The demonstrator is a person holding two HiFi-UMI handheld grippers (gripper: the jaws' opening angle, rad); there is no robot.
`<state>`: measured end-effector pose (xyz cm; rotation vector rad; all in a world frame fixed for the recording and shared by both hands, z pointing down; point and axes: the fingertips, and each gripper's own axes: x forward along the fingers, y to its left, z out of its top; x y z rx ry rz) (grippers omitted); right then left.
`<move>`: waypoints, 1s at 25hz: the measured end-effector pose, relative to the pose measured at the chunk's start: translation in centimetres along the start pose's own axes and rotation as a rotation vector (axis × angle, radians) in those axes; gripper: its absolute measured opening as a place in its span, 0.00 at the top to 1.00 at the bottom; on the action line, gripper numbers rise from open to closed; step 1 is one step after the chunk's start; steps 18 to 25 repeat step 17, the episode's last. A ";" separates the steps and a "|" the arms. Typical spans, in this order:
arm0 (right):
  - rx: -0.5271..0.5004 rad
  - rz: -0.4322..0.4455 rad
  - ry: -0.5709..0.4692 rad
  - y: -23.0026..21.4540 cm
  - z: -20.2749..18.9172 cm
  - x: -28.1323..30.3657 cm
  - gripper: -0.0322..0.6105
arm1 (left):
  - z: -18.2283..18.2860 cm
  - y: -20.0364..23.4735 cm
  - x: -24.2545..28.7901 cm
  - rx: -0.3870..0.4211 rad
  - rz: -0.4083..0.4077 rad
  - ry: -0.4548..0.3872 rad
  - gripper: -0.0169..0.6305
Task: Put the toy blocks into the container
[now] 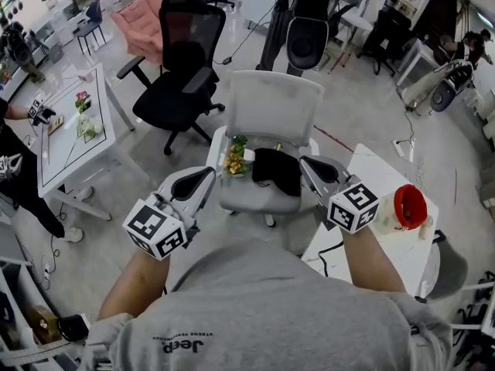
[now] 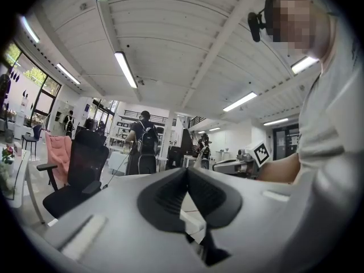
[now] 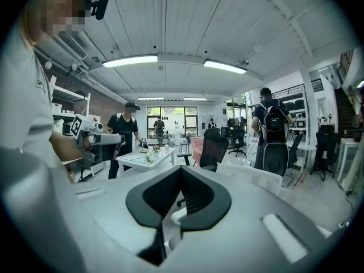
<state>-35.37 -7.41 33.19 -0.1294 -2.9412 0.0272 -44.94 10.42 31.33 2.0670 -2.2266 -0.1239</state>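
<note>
My left gripper [image 2: 186, 172] has its jaws pressed together with nothing between them. My right gripper [image 3: 181, 170] is the same: jaws closed and empty. I hold both roughly level, side by side in front of my chest, pointing to 12 o'clock.

Just beyond their tips, at 12 o'clock, stands a grey chair [image 1: 274, 103]. On its seat lies a small heap of yellow, orange and green toy blocks [image 1: 234, 161], close to my left gripper's tip. A black, soft-looking thing [image 1: 277, 172] lies just beside them at their 3 o'clock.

At 3 o'clock from my right gripper there is a white table [image 1: 387, 253]. On it is a clear jar [image 1: 387, 216] with a red lid [image 1: 410, 205]. I judge this to be the container, though I am not certain.

The blocks I can see lie out on the seat, well apart from the jar, so these are yet to go in. Whether any blocks are already inside the jar I cannot tell.
</note>
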 end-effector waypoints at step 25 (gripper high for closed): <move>-0.017 0.012 0.002 0.9 0.5 0.0 0.95 | -0.3 -0.2 -0.7 -0.005 -0.002 0.001 0.88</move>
